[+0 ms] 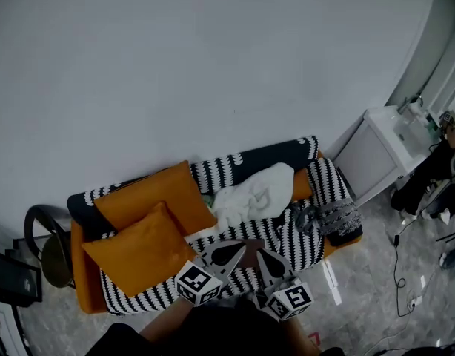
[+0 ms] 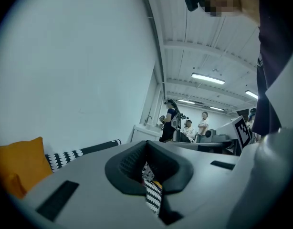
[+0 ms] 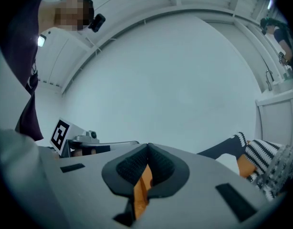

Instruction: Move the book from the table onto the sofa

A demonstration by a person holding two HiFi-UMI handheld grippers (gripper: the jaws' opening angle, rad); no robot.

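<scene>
A sofa [image 1: 287,232] in a black-and-white striped cover stands against a pale wall [image 1: 213,65]; two orange cushions [image 1: 150,221] lean at its left end – a crumpled white cloth [image 1: 253,191] lies mid-seat; low in the frame the left gripper [image 1: 238,251] and right gripper [image 1: 261,256], jaws together, point at the seat; a white cabinet [image 1: 376,150] stands to the right
</scene>
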